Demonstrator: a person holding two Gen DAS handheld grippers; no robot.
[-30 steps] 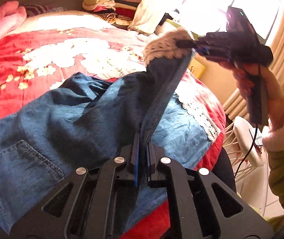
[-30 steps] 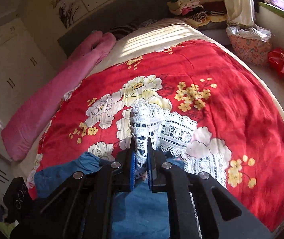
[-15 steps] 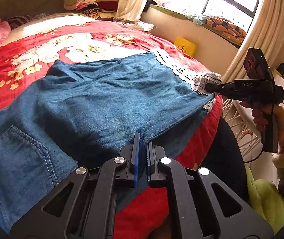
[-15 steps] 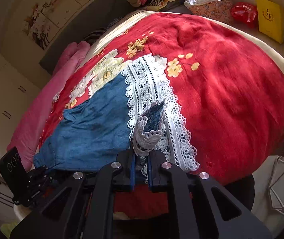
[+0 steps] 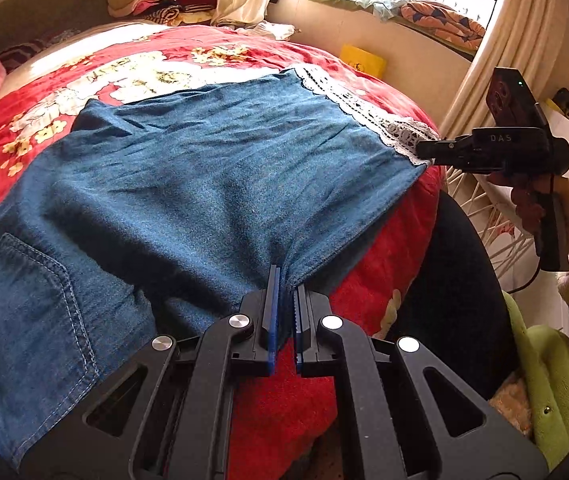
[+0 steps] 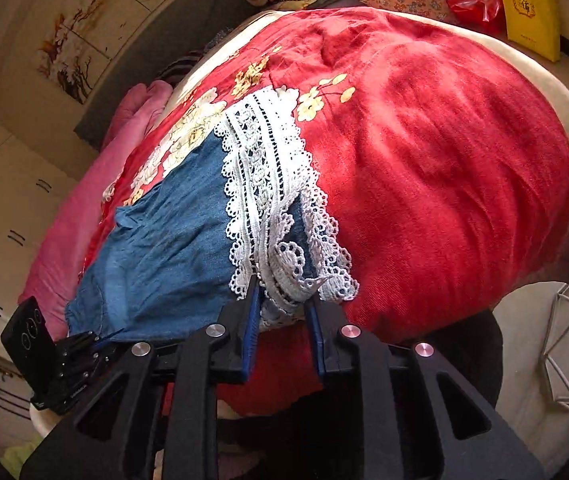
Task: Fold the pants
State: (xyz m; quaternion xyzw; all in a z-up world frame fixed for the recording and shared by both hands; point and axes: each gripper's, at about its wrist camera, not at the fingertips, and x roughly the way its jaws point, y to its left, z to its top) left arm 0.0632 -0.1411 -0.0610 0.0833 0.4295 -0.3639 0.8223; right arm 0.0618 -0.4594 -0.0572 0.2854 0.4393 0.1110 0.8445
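Item: blue denim pants with a white crochet-lace hem [image 5: 212, 184], laid across my red floral bedspread [image 6: 436, 168], leg end near the bed's front edge, back pocket toward the left of the left view. Left tool [image 5: 284, 300]: clenched on a pinch of denim along the near edge of the leg, the cloth drawn up into the blue pads. Right tool [image 6: 284, 300]: its jaws have just been opening; they now stand apart with the lace hem [image 6: 268, 184] lying loose between them, pads not pressing, so I count it released. Step in hand, as I judge it: setting down the folded leg end. To do it well I would let the lace drop clear of the right pads before backing straight away, so no loop of the crochet catches on a pad and drags the hem askew; hold the left pinch until the hem lies flat, then let go without tugging the near edge off the bed. Not made out: the waistband and the rest of the pants, cut off at the left edge of the left view; how many layers lie under the top denim; whether the lace corner hangs over the bed's edge; the floor below, dark and hidden by the tool bodies.
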